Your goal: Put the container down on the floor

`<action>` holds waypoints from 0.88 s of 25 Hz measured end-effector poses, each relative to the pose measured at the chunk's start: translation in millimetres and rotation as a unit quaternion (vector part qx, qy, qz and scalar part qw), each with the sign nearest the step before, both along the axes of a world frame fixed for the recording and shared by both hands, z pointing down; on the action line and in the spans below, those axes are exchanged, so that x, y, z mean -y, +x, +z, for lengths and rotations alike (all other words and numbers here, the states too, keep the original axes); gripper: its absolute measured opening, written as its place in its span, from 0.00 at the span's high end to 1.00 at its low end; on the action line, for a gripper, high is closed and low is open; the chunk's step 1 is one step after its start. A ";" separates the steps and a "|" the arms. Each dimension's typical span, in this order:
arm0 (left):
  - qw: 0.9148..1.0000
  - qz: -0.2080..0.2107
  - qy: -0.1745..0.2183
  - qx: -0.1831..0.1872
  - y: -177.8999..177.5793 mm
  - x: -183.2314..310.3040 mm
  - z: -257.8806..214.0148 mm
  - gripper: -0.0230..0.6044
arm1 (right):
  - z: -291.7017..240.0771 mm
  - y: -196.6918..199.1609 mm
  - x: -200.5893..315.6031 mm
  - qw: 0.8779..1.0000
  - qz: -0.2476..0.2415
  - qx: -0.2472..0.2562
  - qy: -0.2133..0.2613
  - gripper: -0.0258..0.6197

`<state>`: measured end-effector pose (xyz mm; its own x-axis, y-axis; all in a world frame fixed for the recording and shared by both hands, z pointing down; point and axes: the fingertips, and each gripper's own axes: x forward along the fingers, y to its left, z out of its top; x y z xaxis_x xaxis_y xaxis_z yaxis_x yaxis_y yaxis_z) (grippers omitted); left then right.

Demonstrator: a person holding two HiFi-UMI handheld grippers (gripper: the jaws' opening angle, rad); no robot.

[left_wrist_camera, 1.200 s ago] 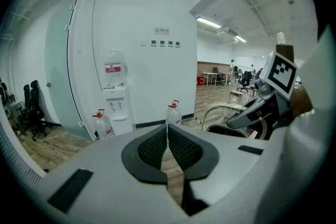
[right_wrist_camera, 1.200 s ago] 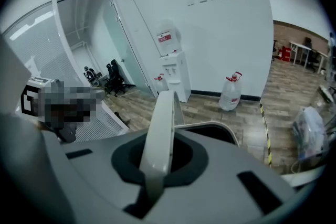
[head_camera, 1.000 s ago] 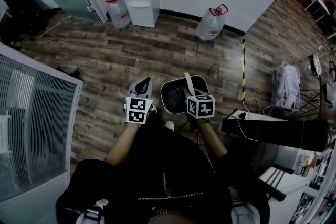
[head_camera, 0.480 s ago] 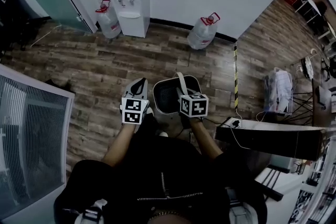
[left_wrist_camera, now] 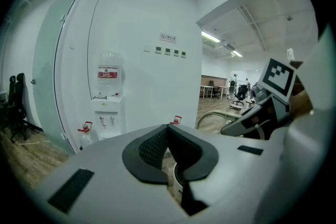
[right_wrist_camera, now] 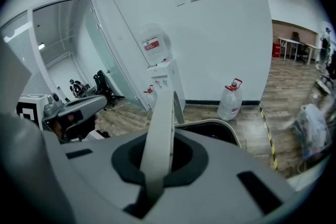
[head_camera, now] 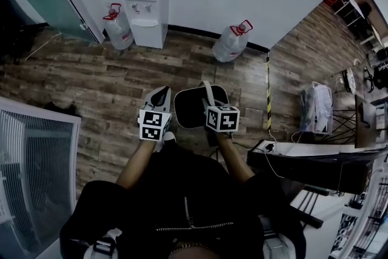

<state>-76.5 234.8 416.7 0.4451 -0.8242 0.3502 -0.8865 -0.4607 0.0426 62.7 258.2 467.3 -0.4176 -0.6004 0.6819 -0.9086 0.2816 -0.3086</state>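
— Basket (head_camera: 193, 107) first: where is it?
— Hanging by its pale handle (right_wrist_camera: 161, 123) from the right gripper (right_wrist_camera: 158, 162), in front of the person's legs, over the wood floor (head_camera: 91, 76).
— And the grip?
— Jaws clamped tight on the handle, which stands upright between them.
— The left gripper (left_wrist_camera: 168, 131)?
— Pads pressed together, nothing between them, just beside the basket's left rim.
— Anything else?
— A water cooler (head_camera: 145, 9) stands against the wall beyond, with a big bottle (head_camera: 230, 44) on the floor to its right.
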 end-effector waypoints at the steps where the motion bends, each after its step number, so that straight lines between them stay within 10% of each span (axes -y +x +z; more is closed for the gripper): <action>1: 1.000 0.003 0.002 0.001 -2.4 6.4 0.0 0.94 | 1.1 -1.8 6.3 1.000 0.003 0.000 -0.002 0.94; 22: 1.000 0.004 -0.012 0.008 -37.2 111.0 12.8 0.94 | 22.8 -31.7 107.2 0.999 0.021 0.010 -0.041 0.94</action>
